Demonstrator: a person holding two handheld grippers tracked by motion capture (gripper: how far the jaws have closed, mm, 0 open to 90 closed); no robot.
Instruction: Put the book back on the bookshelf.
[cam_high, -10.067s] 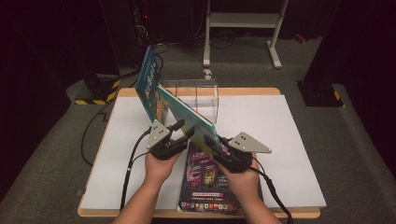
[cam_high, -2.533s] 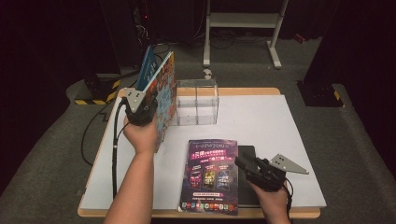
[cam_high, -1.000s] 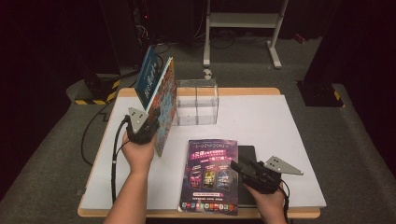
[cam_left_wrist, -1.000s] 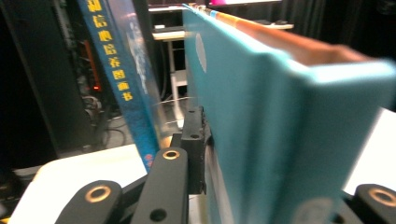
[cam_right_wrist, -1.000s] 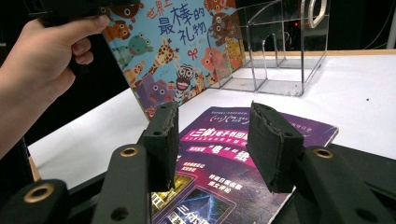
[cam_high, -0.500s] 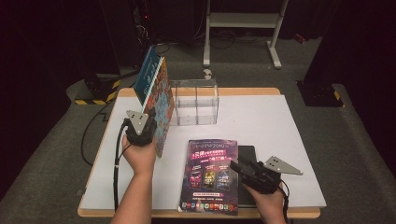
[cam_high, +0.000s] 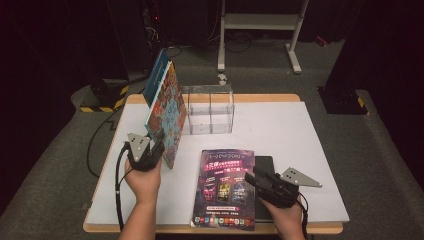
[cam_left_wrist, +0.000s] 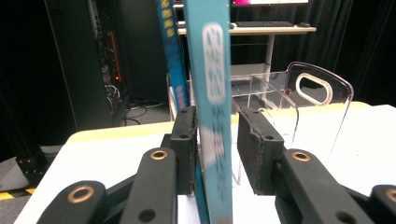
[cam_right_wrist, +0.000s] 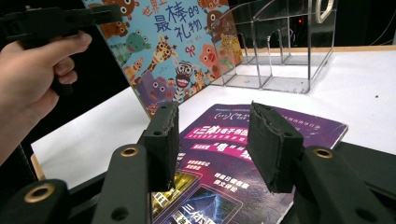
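Standing upright at the left side of the clear acrylic book holder (cam_high: 207, 110), the animal picture book (cam_high: 167, 112) leans against a blue book (cam_high: 154, 75) behind it, as the high view has it. The left gripper (cam_high: 150, 155) sits at the book's near edge, while the right gripper (cam_high: 265, 182) rests over the purple magazine (cam_high: 225, 187) lying flat in front of the holder, with a dark tablet-like slab (cam_high: 265, 165) beside it. The holder's compartments look empty.

From the left gripper view, the book's teal spine (cam_left_wrist: 212, 116) runs between the pads (cam_left_wrist: 254, 149); a gap shows on the right side, and the jaws have just been opening, so the book seems released rather than pinched. The holder's handled end wall (cam_left_wrist: 322, 93) stands just beyond.

From the right gripper view, the jaws stand apart with nothing between them, above the magazine (cam_right_wrist: 261, 135), and the left hand (cam_right_wrist: 32, 74) appears near the book's cover (cam_right_wrist: 173, 51).

Thin, stiff and light, the book likely tips easily; I would grip its spine low down. Its glossy cover may slip.
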